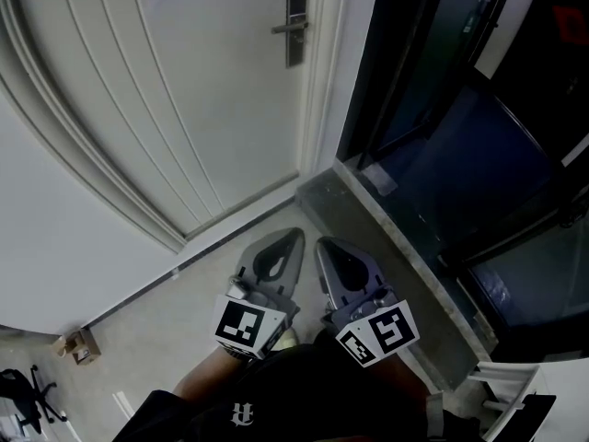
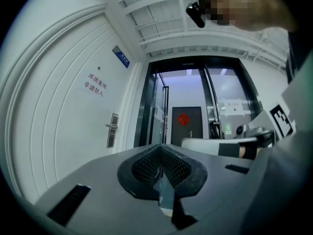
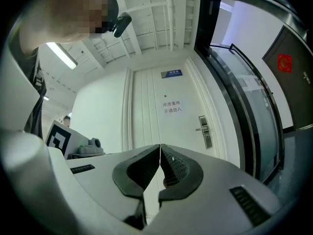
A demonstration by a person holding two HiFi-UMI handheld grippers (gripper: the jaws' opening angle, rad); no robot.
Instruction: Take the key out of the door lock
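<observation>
While the left grey gripper [image 1: 283, 247] and right grey gripper [image 1: 335, 256] sit lower centre, jaws pressed together on nothing, the silver-handled door lock [image 1: 294, 26] shows upper centre on the white door [image 1: 184, 90]; key too small to discern.

Left gripper [image 1: 296, 236] and right gripper [image 1: 322, 244]: pale grey moulded shells, each tapering to a point. Dark teardrop inset on each. Pads [image 2: 146, 168] black, fine cross-hatched grip. Narrow dark slots [image 2: 68, 204] cut in the shell. Each carries a white cube [image 1: 244, 325] with black square markers. Person wears a black top [image 1: 304, 389] with a small white emblem [image 1: 241, 415], and a black head camera [image 3: 121, 23].
</observation>
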